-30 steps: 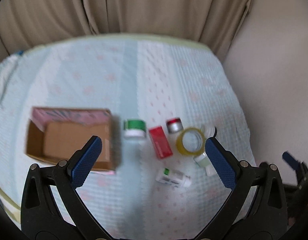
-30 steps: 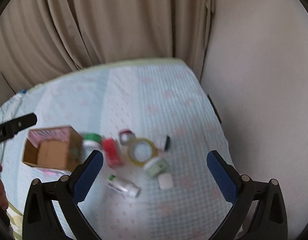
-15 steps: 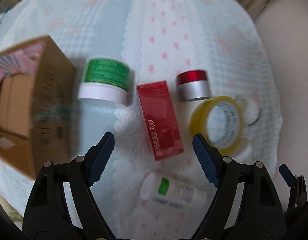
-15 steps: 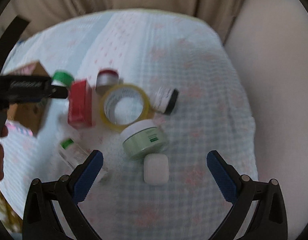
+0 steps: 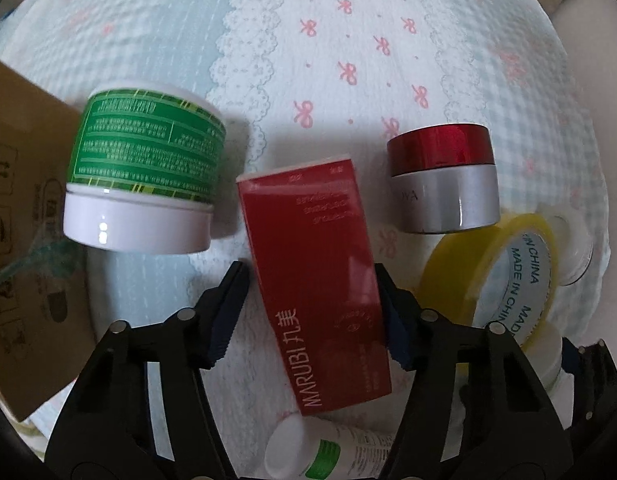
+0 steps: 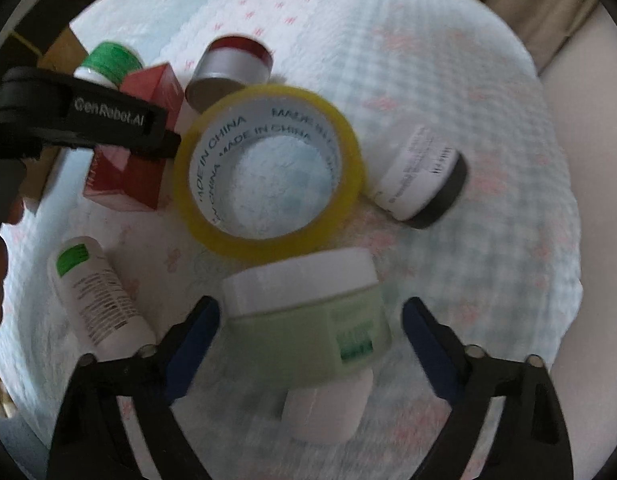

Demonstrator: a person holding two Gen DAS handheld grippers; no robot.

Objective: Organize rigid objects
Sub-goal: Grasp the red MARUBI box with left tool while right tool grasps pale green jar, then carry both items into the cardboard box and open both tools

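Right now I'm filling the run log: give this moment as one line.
left gripper: open, straddling red MARUBI box | right gripper: open, straddling pale green jar | nothing lifted

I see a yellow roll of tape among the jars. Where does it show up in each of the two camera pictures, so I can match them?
Left wrist view: the yellow tape roll sits at the right edge, partly behind the left gripper.
Right wrist view: the same roll lies in the middle, above the pale green jar.
Shared landmark: the red box lies just left of the roll in both views.
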